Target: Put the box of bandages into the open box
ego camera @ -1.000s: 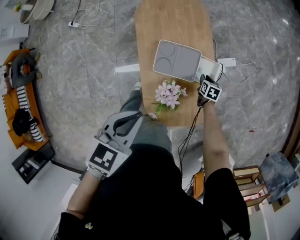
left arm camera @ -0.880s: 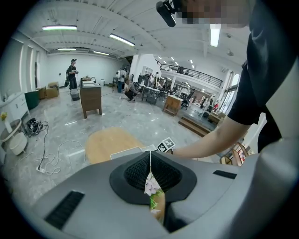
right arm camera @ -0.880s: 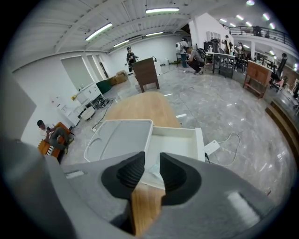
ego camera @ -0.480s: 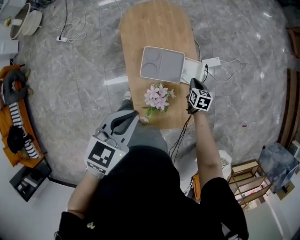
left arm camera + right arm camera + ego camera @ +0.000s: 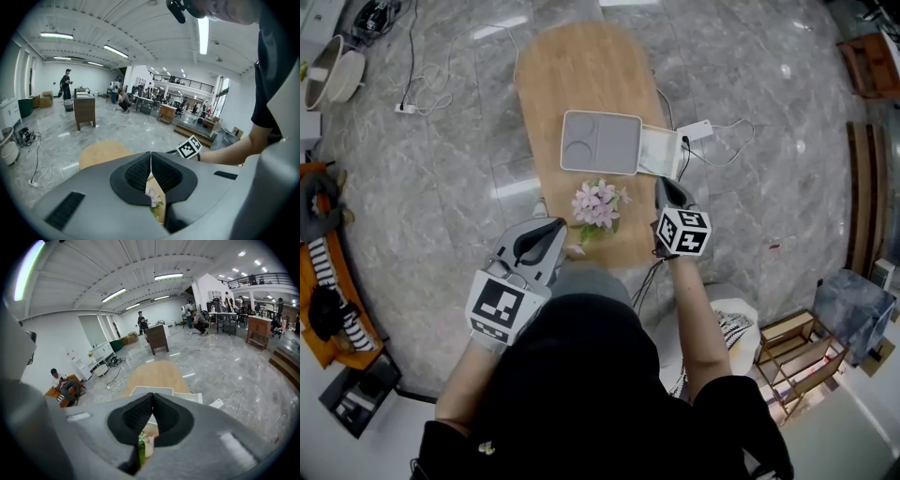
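On the oval wooden table (image 5: 572,75) lies a box with a grey lid (image 5: 600,142) folded open beside its white body (image 5: 659,152). I cannot make out the box of bandages as a separate thing. My right gripper (image 5: 668,190) hovers near the table's right front edge, a little short of the white body. Its jaws are shut with nothing between them, as the right gripper view also shows (image 5: 152,404). My left gripper (image 5: 546,232) is by the table's near edge, beside a bunch of pink flowers (image 5: 598,203), shut and empty (image 5: 150,161).
A white adapter with its cable (image 5: 698,129) lies on the floor right of the table. An orange seat (image 5: 319,281) stands at far left, a wooden shelf (image 5: 802,352) at lower right, and bowls (image 5: 337,70) at upper left. Several people stand far off in the hall.
My right gripper has drawn back from the white box towards the table's near edge, and its jaws have shut empty. The left gripper has stayed by the flowers.
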`<action>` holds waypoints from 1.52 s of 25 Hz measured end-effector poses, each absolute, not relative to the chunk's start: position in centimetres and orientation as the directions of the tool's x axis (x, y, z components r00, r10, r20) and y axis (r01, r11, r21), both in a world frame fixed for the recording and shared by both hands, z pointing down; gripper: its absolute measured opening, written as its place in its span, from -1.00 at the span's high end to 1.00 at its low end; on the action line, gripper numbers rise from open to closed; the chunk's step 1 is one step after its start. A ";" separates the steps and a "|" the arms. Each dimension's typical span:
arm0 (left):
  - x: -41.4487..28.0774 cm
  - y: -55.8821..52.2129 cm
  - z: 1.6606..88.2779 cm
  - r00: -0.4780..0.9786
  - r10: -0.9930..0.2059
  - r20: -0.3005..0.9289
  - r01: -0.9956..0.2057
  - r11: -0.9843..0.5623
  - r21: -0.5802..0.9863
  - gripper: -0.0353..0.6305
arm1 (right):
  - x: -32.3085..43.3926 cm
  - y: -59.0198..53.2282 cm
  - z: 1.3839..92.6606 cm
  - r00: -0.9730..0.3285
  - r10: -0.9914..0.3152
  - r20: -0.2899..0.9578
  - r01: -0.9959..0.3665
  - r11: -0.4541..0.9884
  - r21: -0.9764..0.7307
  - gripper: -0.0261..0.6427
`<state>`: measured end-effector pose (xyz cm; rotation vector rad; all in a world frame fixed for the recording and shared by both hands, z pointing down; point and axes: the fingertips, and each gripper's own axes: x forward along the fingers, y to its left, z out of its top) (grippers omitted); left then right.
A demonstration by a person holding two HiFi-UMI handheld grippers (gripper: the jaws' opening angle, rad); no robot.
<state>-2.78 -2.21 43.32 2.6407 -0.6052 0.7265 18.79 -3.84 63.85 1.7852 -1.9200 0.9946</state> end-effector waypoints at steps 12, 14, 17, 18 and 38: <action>-1.8 -3.7 40.4 0.846 -0.261 0.465 -0.393 -0.894 0.214 0.86 | 16.1 -0.4 50.9 -0.128 -0.831 0.541 -0.958 -0.037 -0.283 0.93; -1.5 -4.2 39.7 0.862 -0.249 0.442 -0.374 -0.901 0.221 0.86 | 15.4 0.0 48.8 -0.114 -0.847 0.519 -0.964 -0.031 -0.263 0.93; -1.1 -4.6 38.6 0.882 -0.227 0.412 -0.338 -0.915 0.220 0.86 | 14.4 0.7 45.8 -0.090 -0.868 0.488 -0.973 -0.028 -0.228 0.93; -1.0 -4.7 38.2 0.889 -0.220 0.401 -0.327 -0.919 0.220 0.86 | 14.1 1.0 44.9 -0.079 -0.874 0.480 -0.976 -0.030 -0.214 0.93; -1.0 -4.5 32.5 0.961 -0.072 0.268 -0.121 -0.978 0.172 0.86 | 10.6 4.6 30.9 0.080 -0.968 0.237 -0.990 -0.105 -0.095 0.93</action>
